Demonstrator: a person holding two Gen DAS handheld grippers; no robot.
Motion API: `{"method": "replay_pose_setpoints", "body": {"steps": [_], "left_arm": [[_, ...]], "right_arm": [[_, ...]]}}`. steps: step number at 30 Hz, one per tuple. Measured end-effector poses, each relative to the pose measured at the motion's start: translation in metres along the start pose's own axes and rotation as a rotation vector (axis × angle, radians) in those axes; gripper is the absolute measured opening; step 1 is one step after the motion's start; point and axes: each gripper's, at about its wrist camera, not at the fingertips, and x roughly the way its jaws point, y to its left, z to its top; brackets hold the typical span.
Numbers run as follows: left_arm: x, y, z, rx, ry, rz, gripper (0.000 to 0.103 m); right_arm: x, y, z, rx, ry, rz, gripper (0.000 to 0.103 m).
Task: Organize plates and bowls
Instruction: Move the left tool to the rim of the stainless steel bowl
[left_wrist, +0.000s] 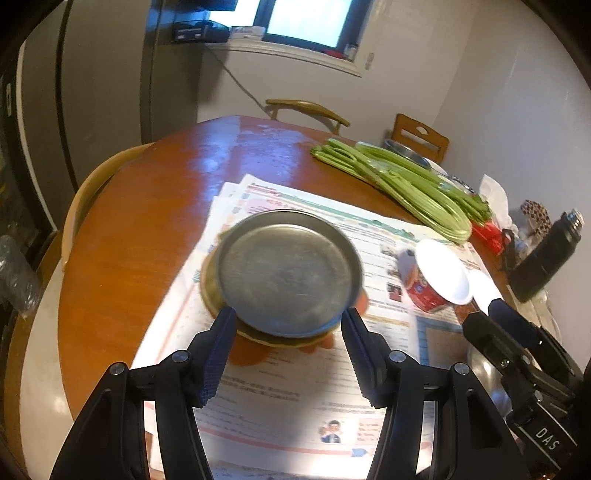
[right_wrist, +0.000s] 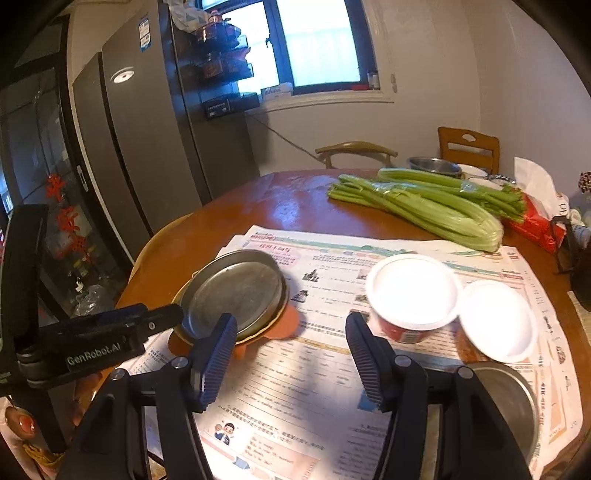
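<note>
We see both the left gripper (left_wrist: 288, 321) and right gripper (right_wrist: 291, 326) released, empty; a steel plate (left_wrist: 286, 273) sits mid-table (left_wrist: 147, 221), the cup (right_wrist: 412, 295) beside it.

dim rm, daylight via window (right_wrist: 317, 48) top centre | glare: white bowls (right_wrist: 413, 288) blown out, table (left_wrist: 155, 206) sheen | slight blur | fisheye edges dark
</note>
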Motion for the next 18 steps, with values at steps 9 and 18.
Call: {"method": "replay_pose_setpoints", "body": {"steps": [9, 18], "left_arm": [[-0.015, -0.032, -0.005, 0.038, -0.017, -0.027, 0.061], [-0.023, -0.065, -0.013, 0.078, -0.01, -0.092, 0.061]], "right_arm": [[-0.041, -0.018, 0.0, 0.011, -0.056, -0.029, 0.061], [-0.075, -0.036, -0.008, 0.021, -0.085, -0.043, 0.062]]}}
